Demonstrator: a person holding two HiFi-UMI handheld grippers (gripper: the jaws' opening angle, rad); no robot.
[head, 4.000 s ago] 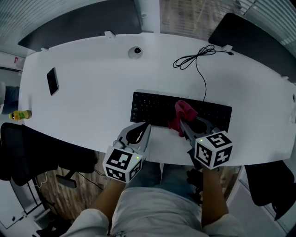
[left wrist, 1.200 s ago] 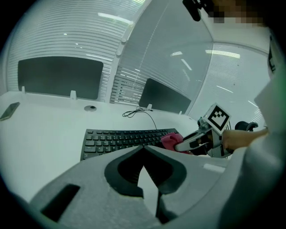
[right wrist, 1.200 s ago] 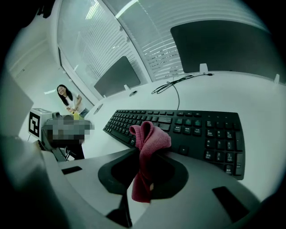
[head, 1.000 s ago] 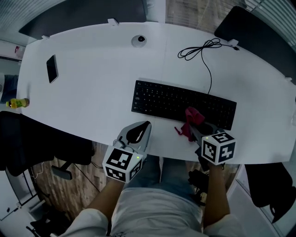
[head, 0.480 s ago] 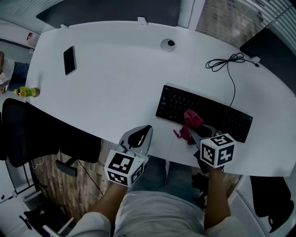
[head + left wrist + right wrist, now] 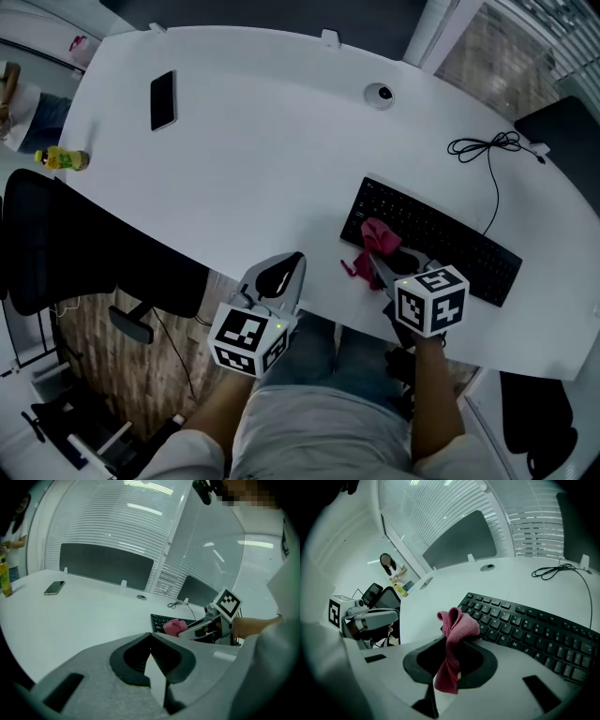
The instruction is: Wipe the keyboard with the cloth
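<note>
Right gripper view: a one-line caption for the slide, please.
Right gripper shut on a pink cloth at the left end of a black keyboard.

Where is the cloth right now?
In the head view, right of centre: the cloth is clamped in the right tool, over the left end of the keyboard.

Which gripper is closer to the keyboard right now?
Right. The right gripper, jaws shut on the cloth, is at the near left end of the keyboard. The left gripper is off to its left, at the desk edge.
</note>
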